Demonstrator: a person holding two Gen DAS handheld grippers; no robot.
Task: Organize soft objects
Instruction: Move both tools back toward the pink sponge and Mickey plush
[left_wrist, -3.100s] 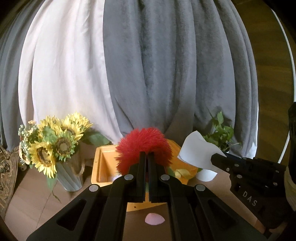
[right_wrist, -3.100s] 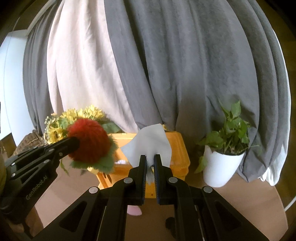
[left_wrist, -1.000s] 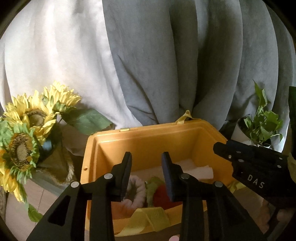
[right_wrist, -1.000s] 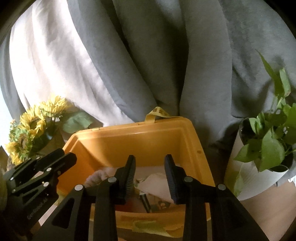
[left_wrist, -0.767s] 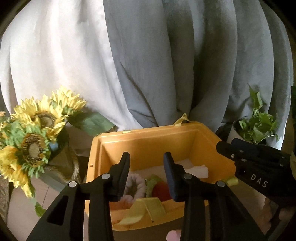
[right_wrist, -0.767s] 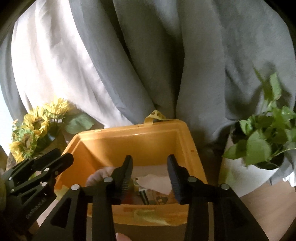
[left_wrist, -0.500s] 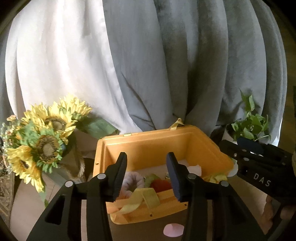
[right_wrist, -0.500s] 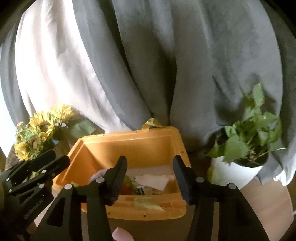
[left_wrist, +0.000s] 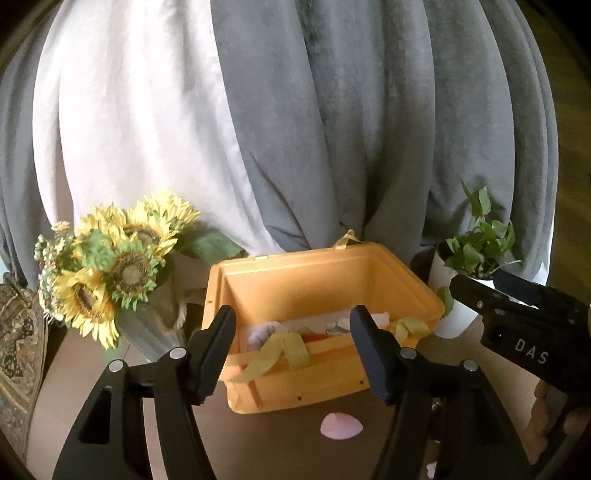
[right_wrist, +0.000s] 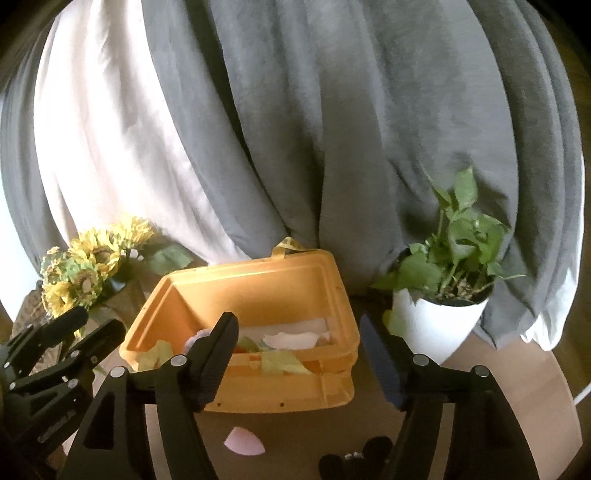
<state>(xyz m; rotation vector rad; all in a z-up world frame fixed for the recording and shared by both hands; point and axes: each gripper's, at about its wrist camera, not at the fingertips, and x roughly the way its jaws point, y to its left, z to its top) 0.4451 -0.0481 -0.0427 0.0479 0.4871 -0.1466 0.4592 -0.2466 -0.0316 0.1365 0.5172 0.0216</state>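
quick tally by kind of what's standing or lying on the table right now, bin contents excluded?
Orange storage bin: 1
Sunflower bouquet in a vase: 1
Potted green plant in a white pot: 1
Pink petal-shaped piece: 1
Total: 4
A small dark thing at the bottom edge of the right wrist view is too unclear to count.

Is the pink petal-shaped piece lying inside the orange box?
No, the pink piece lies on the table surface in front of the orange box, outside its front wall.
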